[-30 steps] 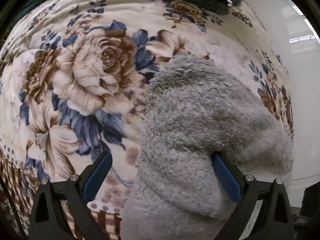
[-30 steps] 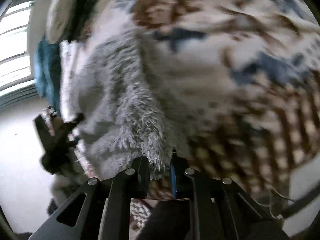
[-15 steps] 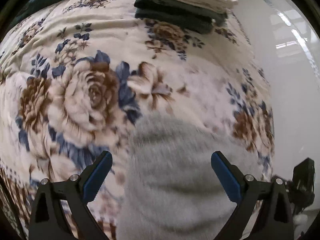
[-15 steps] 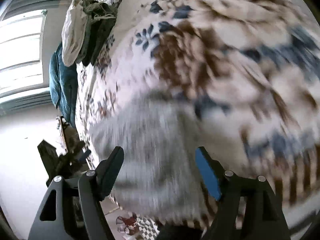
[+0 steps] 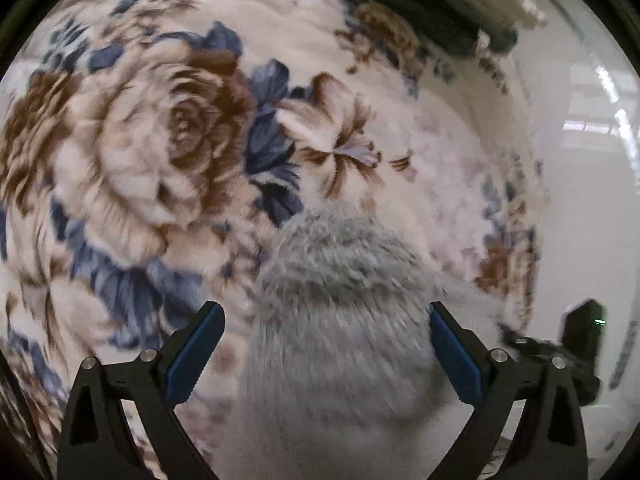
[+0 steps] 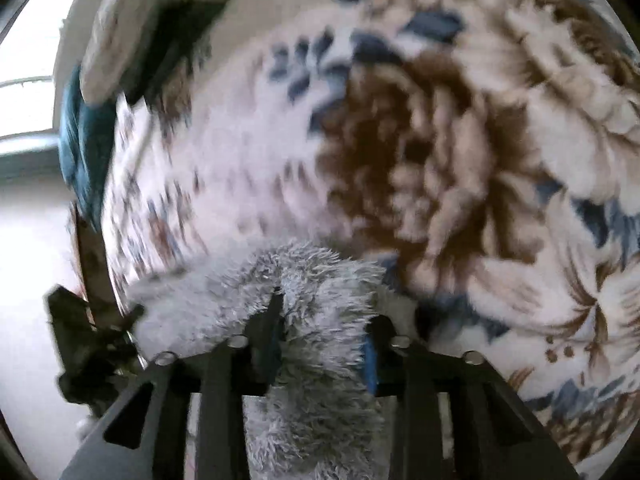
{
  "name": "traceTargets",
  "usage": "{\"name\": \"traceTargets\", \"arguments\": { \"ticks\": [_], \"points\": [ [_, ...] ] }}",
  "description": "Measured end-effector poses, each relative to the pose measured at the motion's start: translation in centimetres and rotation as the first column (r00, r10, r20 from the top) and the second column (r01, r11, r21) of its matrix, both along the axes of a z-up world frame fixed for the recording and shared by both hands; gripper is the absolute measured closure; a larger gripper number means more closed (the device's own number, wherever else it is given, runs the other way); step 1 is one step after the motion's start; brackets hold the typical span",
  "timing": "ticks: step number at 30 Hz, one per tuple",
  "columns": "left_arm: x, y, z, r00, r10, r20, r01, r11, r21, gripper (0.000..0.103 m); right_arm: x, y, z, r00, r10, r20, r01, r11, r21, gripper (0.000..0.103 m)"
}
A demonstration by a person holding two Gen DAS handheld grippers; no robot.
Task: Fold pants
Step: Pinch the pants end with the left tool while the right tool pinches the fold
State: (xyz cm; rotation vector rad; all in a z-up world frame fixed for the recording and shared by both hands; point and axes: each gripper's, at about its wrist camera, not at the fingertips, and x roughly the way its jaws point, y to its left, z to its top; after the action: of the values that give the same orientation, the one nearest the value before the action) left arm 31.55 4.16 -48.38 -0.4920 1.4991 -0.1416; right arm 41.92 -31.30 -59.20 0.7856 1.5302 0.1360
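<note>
Fluffy grey pants lie bunched on a floral blanket. In the left wrist view my left gripper is wide open, its blue-padded fingers on either side of the grey bundle, not clamping it. In the right wrist view my right gripper has its fingers narrowed around a thick fold of the grey pants, which fills the gap between the pads. The other gripper shows at each view's edge.
A stack of folded dark and white clothes lies at the blanket's far edge. The bed edge and the pale floor are to the right. A teal cloth hangs at the bed's end.
My right gripper was open half a second ago and has now closed in on a fold of the grey pants. My left gripper stays open and has shifted closer over the blanket.
</note>
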Motion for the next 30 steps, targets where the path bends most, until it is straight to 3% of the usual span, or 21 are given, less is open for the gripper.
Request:
{"name": "traceTargets", "arguments": {
  "ticks": [3, 5, 8, 10, 11, 16, 18, 19, 20, 21, 23, 26, 30],
  "points": [
    [-3.7, 2.1, 3.2, 0.997, 0.040, 0.070, -0.040, 0.999, 0.004, 0.002, -0.7, 0.1, 4.2, 0.997, 0.069, 0.027, -0.066, 0.993, -0.098, 0.033],
    [-6.7, 2.9, 4.1, 0.995, 0.045, 0.091, -0.045, 0.999, 0.004, 0.002, -0.3, 1.3, 7.8, 0.986, 0.140, 0.087, -0.128, 0.983, -0.136, 0.031],
    [-10.0, 2.4, 2.8, 0.998, -0.002, 0.062, 0.007, 0.997, -0.080, 0.002, 2.0, 5.5, 10.3, 0.945, 0.311, 0.100, -0.303, 0.949, -0.088, 0.030],
    [-11.4, 1.8, 1.6, 0.998, -0.021, 0.051, 0.028, 0.991, -0.134, 0.002, 4.5, 10.3, 10.6, 0.878, 0.468, 0.104, -0.464, 0.884, -0.062, 0.031],
    [-11.8, 1.4, 1.1, 0.998, -0.029, 0.053, 0.037, 0.987, -0.154, 0.002, 6.2, 13.8, 10.2, 0.826, 0.555, 0.096, -0.553, 0.832, -0.046, 0.031],
    [-12.6, 0.9, -0.5, 0.996, -0.009, 0.094, 0.025, 0.984, -0.174, 0.009, 10.6, 24.7, 7.0, 0.606, 0.795, 0.002, -0.792, 0.603, -0.097, 0.031],
    [-12.6, 1.1, -0.7, 0.994, -0.008, 0.113, 0.026, 0.986, -0.163, 0.041, 11.1, 27.8, 4.8, 0.525, 0.849, -0.064, -0.850, 0.520, -0.080, 0.031],
    [-12.9, 1.3, -0.8, 0.994, -0.012, 0.113, 0.030, 0.987, -0.160, 0.046, 11.1, 28.6, 4.2, 0.494, 0.866, -0.084, -0.869, 0.486, -0.097, 0.041],
    [-13.1, 1.5, -0.9, 0.994, -0.012, 0.113, 0.032, 0.985, -0.170, 0.055, 10.7, 29.5, 3.9, 0.454, 0.886, -0.093, -0.888, 0.441, -0.130, 0.059],
    [-13.4, 1.6, -0.9, 0.993, -0.004, 0.121, 0.025, 0.985, -0.172, 0.059, 10.7, 30.2, 3.5, 0.438, 0.891, -0.119, -0.893, 0.417, -0.168, 0.079],
    [-14.4, 1.9, -1.0, 0.992, 0.001, 0.126, 0.022, 0.984, -0.179, 0.062, 11.4, 30.0, 3.4, 0.493, 0.861, -0.127, -0.865, 0.470, -0.174, 0.082],
    [-16.0, 2.1, -1.2, 0.992, 0.020, 0.126, 0.007, 0.977, -0.213, 0.062, 13.1, 28.6, 3.0, 0.607, 0.784, -0.134, -0.793, 0.585, -0.169, 0.085],
    [-17.2, 2.5, -1.2, 0.992, 0.044, 0.120, -0.015, 0.973, -0.230, 0.063, 13.3, 28.2, 1.6, 0.655, 0.737, -0.169, -0.756, 0.637, -0.152, 0.086]
  ]
}}
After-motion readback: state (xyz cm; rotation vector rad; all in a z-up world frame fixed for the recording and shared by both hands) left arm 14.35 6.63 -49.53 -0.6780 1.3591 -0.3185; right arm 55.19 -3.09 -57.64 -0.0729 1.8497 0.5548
